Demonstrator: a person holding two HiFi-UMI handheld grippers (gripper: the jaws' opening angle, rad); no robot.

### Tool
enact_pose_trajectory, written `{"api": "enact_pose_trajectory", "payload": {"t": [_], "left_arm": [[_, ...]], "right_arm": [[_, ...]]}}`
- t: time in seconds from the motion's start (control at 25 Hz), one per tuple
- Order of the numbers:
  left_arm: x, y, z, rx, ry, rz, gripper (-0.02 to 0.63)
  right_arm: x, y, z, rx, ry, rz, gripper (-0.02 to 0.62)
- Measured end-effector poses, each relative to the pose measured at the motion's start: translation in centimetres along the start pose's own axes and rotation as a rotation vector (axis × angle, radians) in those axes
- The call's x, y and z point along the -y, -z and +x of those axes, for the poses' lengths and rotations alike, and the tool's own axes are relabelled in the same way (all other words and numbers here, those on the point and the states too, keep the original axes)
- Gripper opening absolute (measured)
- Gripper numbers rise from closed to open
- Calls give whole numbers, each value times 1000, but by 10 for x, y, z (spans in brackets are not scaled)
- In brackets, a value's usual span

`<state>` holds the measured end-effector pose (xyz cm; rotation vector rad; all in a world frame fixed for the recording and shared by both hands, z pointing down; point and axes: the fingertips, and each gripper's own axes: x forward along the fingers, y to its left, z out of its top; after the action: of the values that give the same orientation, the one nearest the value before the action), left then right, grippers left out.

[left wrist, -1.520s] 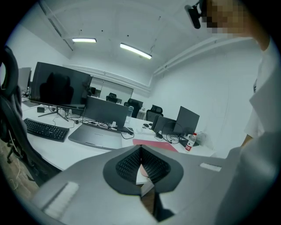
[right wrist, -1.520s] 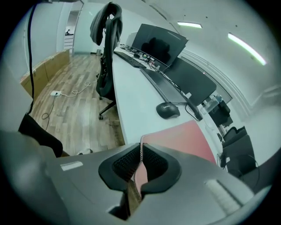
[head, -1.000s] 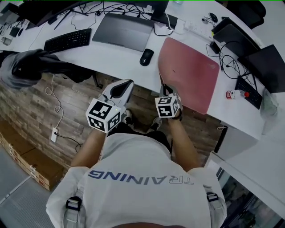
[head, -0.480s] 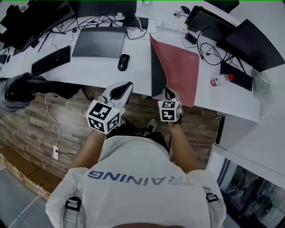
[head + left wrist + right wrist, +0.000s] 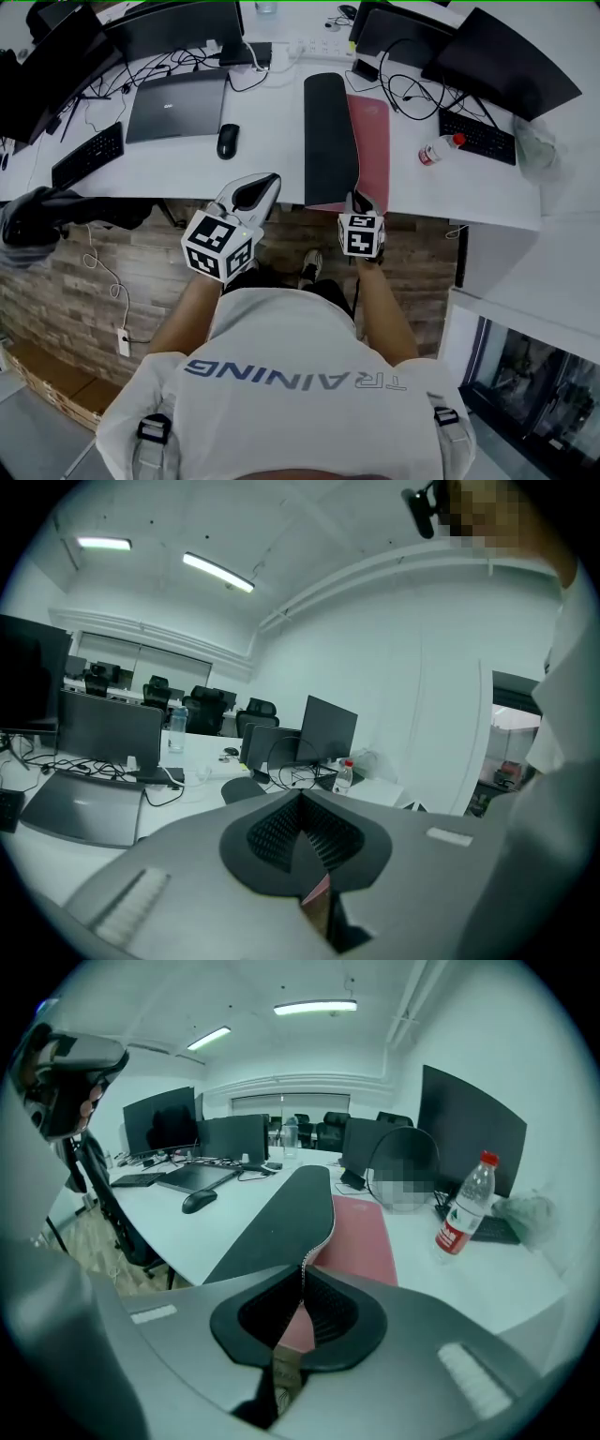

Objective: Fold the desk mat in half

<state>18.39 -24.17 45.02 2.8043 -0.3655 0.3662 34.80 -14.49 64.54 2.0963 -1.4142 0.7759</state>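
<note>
Right gripper is clamped on the near edge of the desk mat; the dark underside is turned over the red face. Left gripper is held closed and empty.

Mouse beside laptop; bottle near keyboard.

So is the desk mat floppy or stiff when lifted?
Likely floppy: the desk mat bends over in a smooth curve from one edge pinch by the right gripper. Probably light, since that pinch carries the whole flap. The rounded fold may spring back if released.
</note>
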Motion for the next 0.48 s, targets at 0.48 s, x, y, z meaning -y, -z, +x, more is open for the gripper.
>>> {"api": "enact_pose_trajectory", "payload": {"t": [0.48], "left_arm": [[26,7,38,-38,44,12,0]], "right_arm": [[88,76,10,-146,116,105,37]]}}
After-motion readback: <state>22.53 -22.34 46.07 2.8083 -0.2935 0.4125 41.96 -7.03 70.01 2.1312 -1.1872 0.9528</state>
